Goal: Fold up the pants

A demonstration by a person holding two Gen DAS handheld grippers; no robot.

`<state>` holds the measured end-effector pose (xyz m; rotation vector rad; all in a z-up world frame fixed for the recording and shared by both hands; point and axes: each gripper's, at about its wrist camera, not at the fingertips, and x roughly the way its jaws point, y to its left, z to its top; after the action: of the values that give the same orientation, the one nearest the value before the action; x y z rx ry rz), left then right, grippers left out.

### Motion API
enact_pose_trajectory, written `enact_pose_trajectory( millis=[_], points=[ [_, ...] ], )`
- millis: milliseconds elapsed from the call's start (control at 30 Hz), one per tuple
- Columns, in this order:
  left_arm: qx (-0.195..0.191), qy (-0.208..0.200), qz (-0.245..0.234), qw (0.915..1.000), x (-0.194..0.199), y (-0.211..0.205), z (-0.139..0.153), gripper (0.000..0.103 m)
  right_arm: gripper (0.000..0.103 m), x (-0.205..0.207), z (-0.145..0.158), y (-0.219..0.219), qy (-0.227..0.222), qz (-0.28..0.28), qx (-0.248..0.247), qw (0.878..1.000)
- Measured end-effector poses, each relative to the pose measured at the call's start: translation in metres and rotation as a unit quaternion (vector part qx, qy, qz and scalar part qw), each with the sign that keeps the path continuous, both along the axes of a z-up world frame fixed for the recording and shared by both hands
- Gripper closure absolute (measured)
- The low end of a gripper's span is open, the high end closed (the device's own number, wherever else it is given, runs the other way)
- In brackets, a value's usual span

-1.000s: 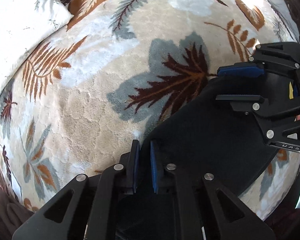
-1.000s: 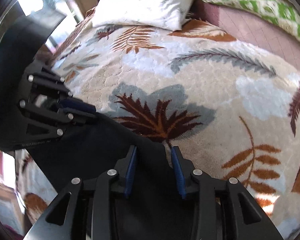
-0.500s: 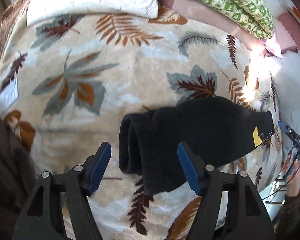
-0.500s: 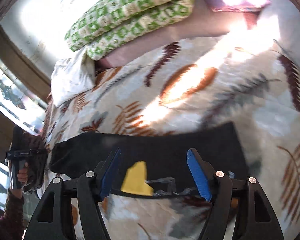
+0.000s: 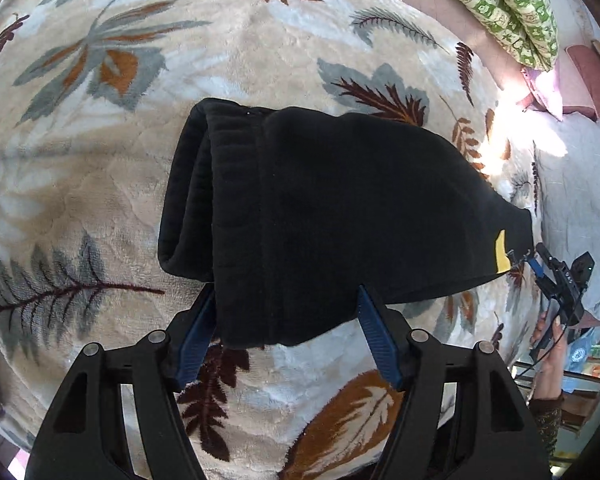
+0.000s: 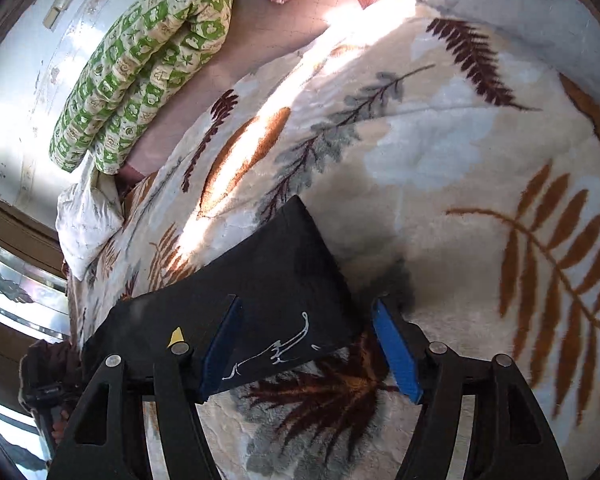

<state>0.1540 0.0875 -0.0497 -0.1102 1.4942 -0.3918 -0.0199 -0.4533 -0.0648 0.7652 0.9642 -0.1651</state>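
Two blue-padded jaws of the left gripper [image 5: 286,334] are standing wide apart in the left wrist view, holding nothing, with the near edge of the folded black pants [image 5: 332,216] showing between their tips. The pants are lying in a compact bundle on the leaf-patterned blanket [image 5: 112,184] that is covering the bed, with the rolled, ribbed end facing left and a small yellow tag [image 5: 501,251] sitting at the far right end. Beyond that end, the right gripper [image 5: 562,280] is showing small at the frame's edge, gripped by a hand [image 5: 550,330]. A green patterned quilt [image 5: 508,4] is lying folded at the top right. From the right wrist view, the right gripper [image 6: 308,346] is likewise hanging with its jaws spread and empty. The pants [image 6: 260,292] are lying low and left of centre on the blanket [image 6: 440,152], their corner reaching between the two blue pads, and a white squiggle mark [image 6: 276,350] is showing on the fabric there. The green quilt [image 6: 148,56] and a white pillow [image 6: 86,220] are resting at the far side of the bed.
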Motion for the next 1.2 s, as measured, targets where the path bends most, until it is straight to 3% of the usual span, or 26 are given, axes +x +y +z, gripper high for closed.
enact_pose_trajectory(
  millis=[67,100,200,300,333,400,500,567,667,733,800,833,900,1000,1100,1200],
  points=[
    [0.038,-0.01,-0.002,0.9992,-0.001,-0.005,-0.003,0.056,0.07,0.007,-0.008,0.007,0.022,0.016,-0.005,1.0],
    [0.05,-0.014,-0.003,0.9986,-0.002,-0.006,-0.004,0.064,0.075,0.007,-0.006,0.009,0.021,0.024,-0.019,0.999],
    [0.066,-0.039,0.011,0.997,-0.004,0.0,0.003,0.071,0.08,-0.002,0.004,0.006,-0.009,0.021,-0.023,0.999],
    [0.093,-0.038,0.008,0.9949,-0.002,-0.001,-0.009,0.071,0.087,-0.006,-0.01,0.003,0.023,0.022,-0.029,0.999],
    [0.094,-0.044,0.005,0.9946,-0.003,-0.002,-0.01,0.071,0.087,-0.009,-0.012,0.0,0.015,0.016,-0.021,1.0],
    [0.09,-0.056,0.002,0.9944,-0.005,-0.001,-0.009,0.071,0.086,-0.013,-0.015,-0.003,0.006,-0.001,-0.003,1.0],
    [0.047,-0.055,0.004,0.9974,-0.008,0.01,-0.003,0.071,0.081,-0.014,-0.012,-0.003,0.002,-0.006,0.007,1.0],
    [-0.003,-0.037,0.016,0.9992,-0.01,0.026,0.002,0.069,0.07,-0.017,-0.009,-0.003,-0.003,-0.005,0.019,1.0],
    [-0.044,-0.039,0.046,0.9972,-0.015,0.05,0.019,0.069,0.057,-0.026,0.001,-0.007,-0.024,-0.005,0.032,0.999],
    [-0.057,-0.041,0.073,0.9948,-0.021,0.062,0.03,0.069,0.054,-0.032,0.008,-0.013,-0.039,-0.014,0.045,0.998],
    [-0.037,-0.056,0.077,0.9948,-0.031,0.057,0.046,0.069,0.045,-0.038,0.012,-0.02,-0.046,-0.027,0.063,0.997],
    [-0.022,-0.07,0.073,0.9946,-0.038,0.05,0.055,0.069,0.041,-0.04,0.013,-0.024,-0.046,-0.034,0.07,0.996],
    [-0.028,-0.093,0.051,0.994,-0.051,0.026,0.071,0.067,0.04,-0.043,0.011,-0.029,-0.047,-0.04,0.086,0.994],
    [-0.058,-0.1,0.015,0.9931,-0.071,-0.033,0.08,0.041,0.04,-0.042,0.004,-0.035,-0.048,-0.046,0.114,0.991],
    [-0.099,-0.077,-0.018,0.9919,-0.084,-0.103,0.073,0.039,0.04,-0.037,-0.004,-0.039,-0.043,-0.048,0.14,0.988],
    [-0.128,-0.026,-0.034,0.9908,-0.091,-0.176,0.053,0.039,0.039,-0.036,-0.006,-0.042,-0.044,-0.041,0.147,0.987]
  ],
)
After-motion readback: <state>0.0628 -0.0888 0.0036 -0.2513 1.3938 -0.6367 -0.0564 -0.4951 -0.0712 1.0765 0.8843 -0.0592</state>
